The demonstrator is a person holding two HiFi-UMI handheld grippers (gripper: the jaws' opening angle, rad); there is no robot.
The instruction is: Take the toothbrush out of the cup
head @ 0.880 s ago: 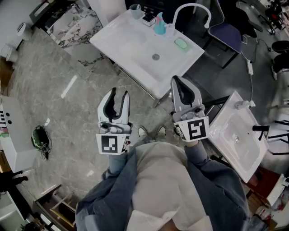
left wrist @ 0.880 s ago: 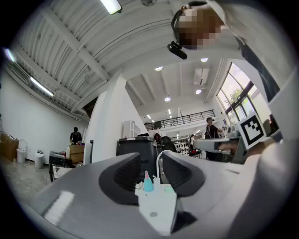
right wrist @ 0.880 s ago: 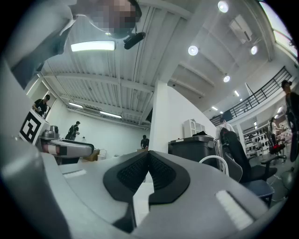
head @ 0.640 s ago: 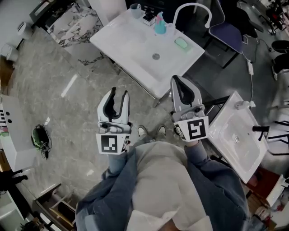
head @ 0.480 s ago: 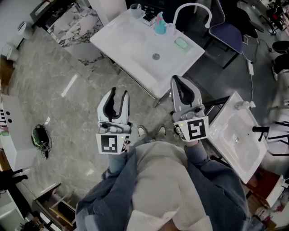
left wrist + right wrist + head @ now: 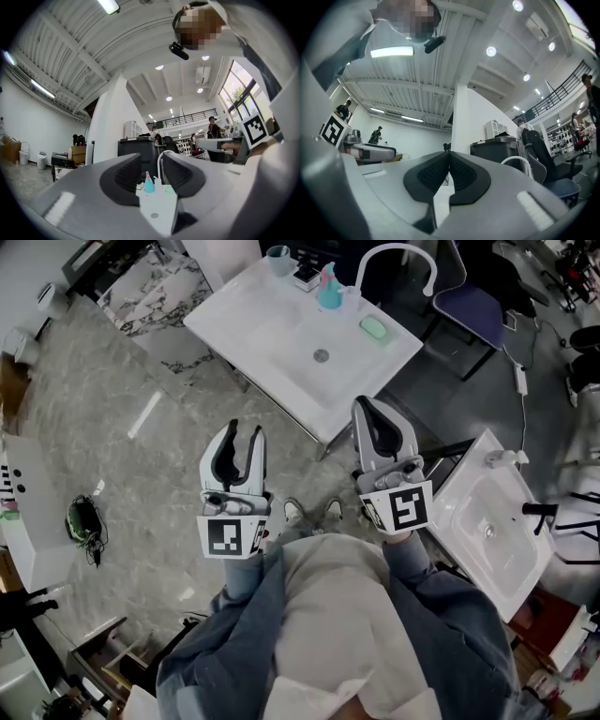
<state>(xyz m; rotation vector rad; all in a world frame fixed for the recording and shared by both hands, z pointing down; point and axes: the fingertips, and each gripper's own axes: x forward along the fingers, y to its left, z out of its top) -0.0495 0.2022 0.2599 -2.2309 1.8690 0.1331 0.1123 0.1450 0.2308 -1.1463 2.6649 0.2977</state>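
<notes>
A white sink table [image 6: 272, 334] stands ahead of me on the floor. On its far corner is a pale blue cup [image 6: 278, 257]; I cannot make out a toothbrush in it from here. Beside it are a teal bottle [image 6: 329, 289], a green soap [image 6: 374, 328] and a white arched faucet [image 6: 394, 257]. My left gripper [image 6: 247, 430] is open and empty, held well short of the table. My right gripper [image 6: 360, 403] is shut with nothing in it, near the table's front corner. In the left gripper view, the left gripper [image 6: 152, 168] frames the teal bottle [image 6: 149, 184] and the table [image 6: 157, 211]. In the right gripper view, the right gripper [image 6: 449, 161] has its pads pressed together.
A second white basin [image 6: 492, 521] lies at my right. A dark chair [image 6: 473, 306] stands behind the sink table. A marble slab [image 6: 150, 287] is at the upper left, a white bench [image 6: 28, 521] and a black object [image 6: 84, 521] at the left on the floor.
The head view has shifted a few pixels; the sink table sits slightly higher and further left. Both grippers hold the same pose and state.
</notes>
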